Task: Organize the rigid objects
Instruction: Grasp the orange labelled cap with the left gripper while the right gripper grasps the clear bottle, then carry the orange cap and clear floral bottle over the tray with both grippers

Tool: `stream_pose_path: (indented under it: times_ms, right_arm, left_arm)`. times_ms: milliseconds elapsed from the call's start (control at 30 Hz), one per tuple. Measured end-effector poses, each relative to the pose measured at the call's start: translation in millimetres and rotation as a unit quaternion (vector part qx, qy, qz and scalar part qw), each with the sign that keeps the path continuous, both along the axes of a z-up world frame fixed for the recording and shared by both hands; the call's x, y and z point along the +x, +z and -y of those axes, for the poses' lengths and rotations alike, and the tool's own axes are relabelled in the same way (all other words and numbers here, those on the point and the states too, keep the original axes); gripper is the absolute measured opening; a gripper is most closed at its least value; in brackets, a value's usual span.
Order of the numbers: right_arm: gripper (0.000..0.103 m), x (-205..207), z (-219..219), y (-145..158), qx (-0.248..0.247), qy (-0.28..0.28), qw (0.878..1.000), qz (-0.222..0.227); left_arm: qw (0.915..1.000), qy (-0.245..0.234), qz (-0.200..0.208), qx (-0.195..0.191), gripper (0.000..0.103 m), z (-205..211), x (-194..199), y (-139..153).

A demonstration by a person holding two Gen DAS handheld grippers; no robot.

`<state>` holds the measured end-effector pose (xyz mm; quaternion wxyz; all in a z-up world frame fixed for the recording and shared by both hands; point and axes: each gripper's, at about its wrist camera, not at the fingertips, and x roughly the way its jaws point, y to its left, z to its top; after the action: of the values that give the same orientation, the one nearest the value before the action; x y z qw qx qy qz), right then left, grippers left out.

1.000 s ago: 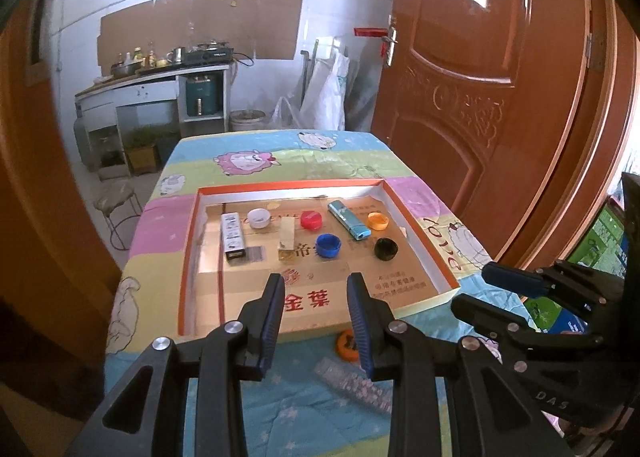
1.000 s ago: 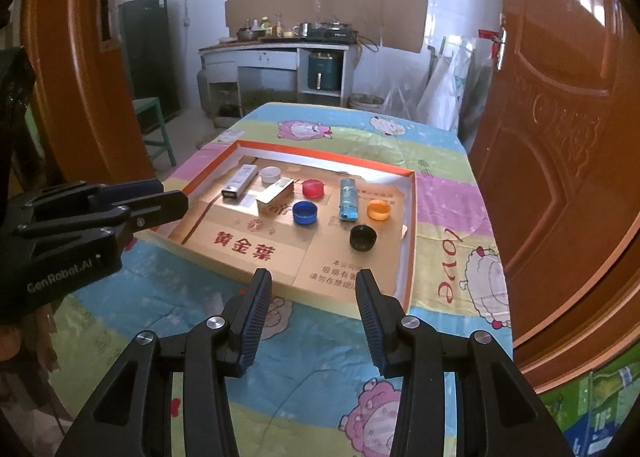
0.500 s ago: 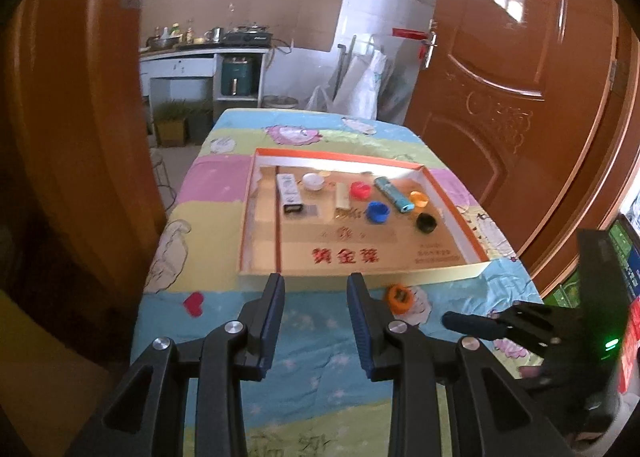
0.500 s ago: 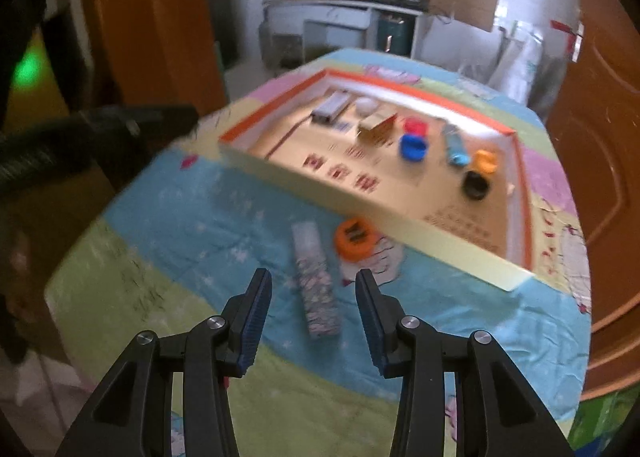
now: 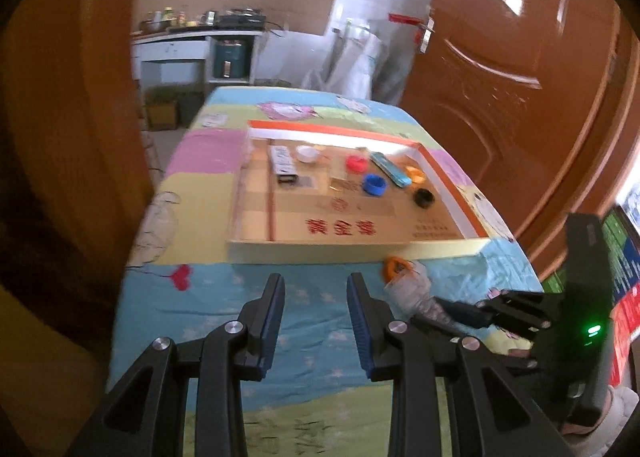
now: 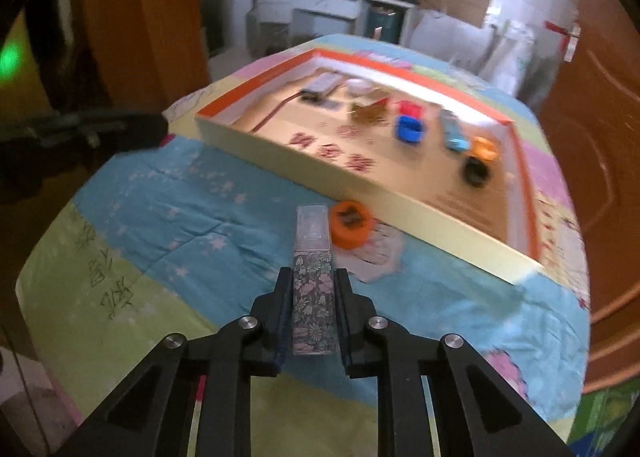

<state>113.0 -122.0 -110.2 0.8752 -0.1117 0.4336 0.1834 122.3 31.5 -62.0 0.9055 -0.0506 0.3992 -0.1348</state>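
Right wrist view: right tool (image 6: 311, 307) is clamped on the flat sides of the floral lighter (image 6: 312, 269), near its base. Expect it to be light, rigid and smooth, so a mid-body grip is advised. Directly ahead, an orange cap (image 6: 351, 224) lies against the box (image 6: 360, 187) wall, obstructing a straight path. Left tool (image 5: 316, 321) stands apart, empty, over the worktop (image 5: 208, 297).
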Motion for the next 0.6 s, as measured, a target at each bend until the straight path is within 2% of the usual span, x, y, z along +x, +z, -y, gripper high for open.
stream_pose_path:
  times_ms: [133,267,433,600]
  right_arm:
    - [0.020,-10.5,39.7,10.0,0.033,-0.057,0.998,0.001]
    - [0.020,-18.7,68.5,13.8,0.046,-0.089,0.995,0.001]
    - [0.020,-24.3,88.5,10.9,0.054,-0.100,0.994,-0.001]
    - [0.020,-22.7,100.1,5.5,0.069,-0.102,0.992,-0.006]
  left_arm:
    - [0.9989,-0.045,-0.016,0.004,0.032,33.6,9.6,-12.0]
    - [0.9962,-0.080,-0.027,0.020,0.032,69.1,23.0,-27.1]
    - [0.9940,-0.092,-0.037,0.046,0.032,98.3,36.9,-42.8]
    - [0.9928,-0.085,-0.040,0.074,0.032,109.8,48.4,-52.8]
